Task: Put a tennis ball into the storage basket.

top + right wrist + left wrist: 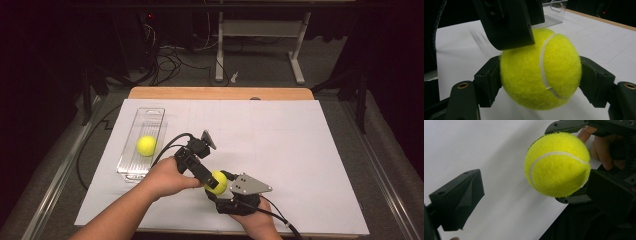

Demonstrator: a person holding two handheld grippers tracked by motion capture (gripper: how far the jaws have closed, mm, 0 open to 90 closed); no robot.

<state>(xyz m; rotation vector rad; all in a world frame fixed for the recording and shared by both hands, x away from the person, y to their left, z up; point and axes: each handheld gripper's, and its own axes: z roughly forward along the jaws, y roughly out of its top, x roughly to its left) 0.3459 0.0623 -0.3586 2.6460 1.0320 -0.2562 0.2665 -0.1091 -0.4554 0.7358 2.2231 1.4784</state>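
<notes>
A yellow tennis ball point(216, 182) point(540, 70) hangs just above the white sheet near the front edge, with my right gripper point(219, 192) point(540, 75) shut on it, one jaw pressing each side. My left gripper point(206, 176) point(534, 185) comes at the same ball point(557, 165) from the left and stands open. In the left gripper view one of its jaws lies close against the ball's side, while the other stands far off with bare sheet between. A second tennis ball point(146, 145) lies in a clear plastic tray point(150, 112) at the left.
The white sheet point(280, 145) covers most of a wooden table point(220, 93). The clear tray point(554, 10) also appears far off in the right gripper view. Cables trail from both grippers. Beyond the table stand a white frame's legs and floor cables.
</notes>
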